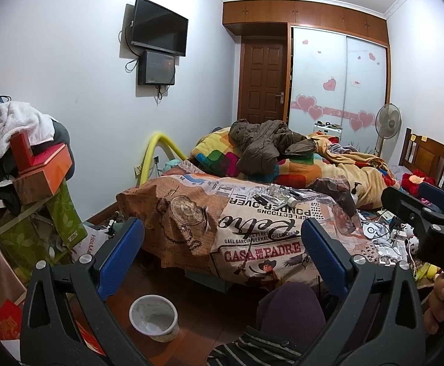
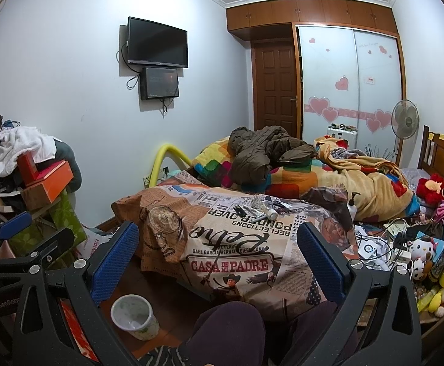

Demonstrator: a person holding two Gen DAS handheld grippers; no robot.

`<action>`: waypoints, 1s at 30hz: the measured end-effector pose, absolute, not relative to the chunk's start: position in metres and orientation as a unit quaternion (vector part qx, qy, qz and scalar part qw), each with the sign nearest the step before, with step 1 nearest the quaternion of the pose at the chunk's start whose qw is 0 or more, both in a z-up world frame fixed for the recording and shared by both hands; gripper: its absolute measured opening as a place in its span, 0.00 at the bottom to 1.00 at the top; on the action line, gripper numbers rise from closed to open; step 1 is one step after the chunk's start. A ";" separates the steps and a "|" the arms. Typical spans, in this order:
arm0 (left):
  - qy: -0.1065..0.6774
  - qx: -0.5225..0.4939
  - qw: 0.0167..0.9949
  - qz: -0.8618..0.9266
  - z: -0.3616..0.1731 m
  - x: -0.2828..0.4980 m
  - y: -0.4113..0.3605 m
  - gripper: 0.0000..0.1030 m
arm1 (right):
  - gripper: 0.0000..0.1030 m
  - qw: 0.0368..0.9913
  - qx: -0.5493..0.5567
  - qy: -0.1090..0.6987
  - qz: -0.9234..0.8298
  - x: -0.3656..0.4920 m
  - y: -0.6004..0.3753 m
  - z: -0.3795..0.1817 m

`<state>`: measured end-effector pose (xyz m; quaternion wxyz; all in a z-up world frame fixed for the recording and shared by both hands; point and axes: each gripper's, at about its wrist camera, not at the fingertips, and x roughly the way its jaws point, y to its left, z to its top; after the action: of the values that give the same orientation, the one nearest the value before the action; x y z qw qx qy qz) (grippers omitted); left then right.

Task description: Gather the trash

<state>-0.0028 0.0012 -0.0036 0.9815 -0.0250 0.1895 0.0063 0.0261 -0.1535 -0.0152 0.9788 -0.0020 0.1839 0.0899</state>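
Both my left gripper [image 1: 222, 247] and right gripper [image 2: 218, 250] gape wide, holding nothing. Small litter [image 2: 261, 207] lies on the bed [image 2: 237, 244]. White bin [image 2: 135, 315] stands on the floor.

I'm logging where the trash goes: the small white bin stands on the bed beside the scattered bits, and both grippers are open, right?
Not quite. The small white bin stands on the wooden floor in front of the bed, as both wrist views show. The left gripper and right gripper are indeed open.
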 end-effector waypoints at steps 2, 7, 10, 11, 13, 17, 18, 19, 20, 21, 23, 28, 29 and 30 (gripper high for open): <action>0.192 -0.028 0.981 0.005 -0.006 -0.002 0.003 1.00 | 1.00 0.979 -0.001 0.185 0.090 0.026 -0.154 -0.016; 0.192 -0.032 0.981 0.004 -0.006 0.002 0.003 1.00 | 1.00 0.978 0.000 0.187 0.093 0.030 -0.156 -0.018; 0.192 -0.034 0.981 0.001 -0.006 0.008 0.002 1.00 | 1.00 0.977 0.001 0.189 0.095 0.034 -0.157 -0.019; 0.193 -0.037 0.980 -0.002 -0.006 0.011 0.001 1.00 | 1.00 0.977 0.002 0.190 0.098 0.036 -0.159 -0.020; 0.194 -0.040 0.980 -0.006 -0.005 0.018 0.000 1.00 | 1.00 0.977 0.006 0.191 0.099 0.044 -0.162 -0.020; 0.194 -0.041 0.980 -0.007 -0.004 0.039 -0.003 1.00 | 1.00 0.977 0.018 0.191 0.091 0.062 -0.173 -0.022; 0.196 -0.042 0.980 -0.009 -0.004 0.046 -0.004 1.00 | 1.00 0.978 0.022 0.191 0.085 0.068 -0.177 -0.023; 0.198 -0.042 0.979 -0.010 -0.004 0.056 -0.006 1.00 | 1.00 0.978 0.025 0.190 0.081 0.074 -0.181 -0.023; 0.201 -0.042 0.979 -0.013 -0.005 0.066 -0.008 1.00 | 1.00 0.978 0.027 0.191 0.076 0.079 -0.185 -0.024; 0.203 -0.042 0.978 -0.014 -0.005 0.071 -0.008 1.00 | 1.00 0.979 0.031 0.191 0.069 0.086 -0.190 -0.024; 0.212 -0.040 0.976 -0.019 -0.008 0.093 -0.014 1.00 | 1.00 0.979 0.037 0.190 0.057 0.097 -0.199 -0.025; 0.239 -0.037 0.970 -0.033 -0.017 0.142 -0.027 1.00 | 1.00 0.980 0.039 0.196 0.022 0.130 -0.226 -0.033; 0.244 -0.036 0.968 -0.035 -0.020 0.152 -0.030 1.00 | 1.00 0.979 0.036 0.198 0.014 0.137 -0.230 -0.035; 0.251 -0.034 0.967 -0.039 -0.023 0.163 -0.034 1.00 | 1.00 0.979 0.032 0.203 0.008 0.145 -0.236 -0.038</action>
<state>0.1635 -0.0335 -0.0232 0.9666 -0.0344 0.2509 -0.0394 0.1452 -0.2362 -0.0383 0.9786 0.0321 0.2029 0.0076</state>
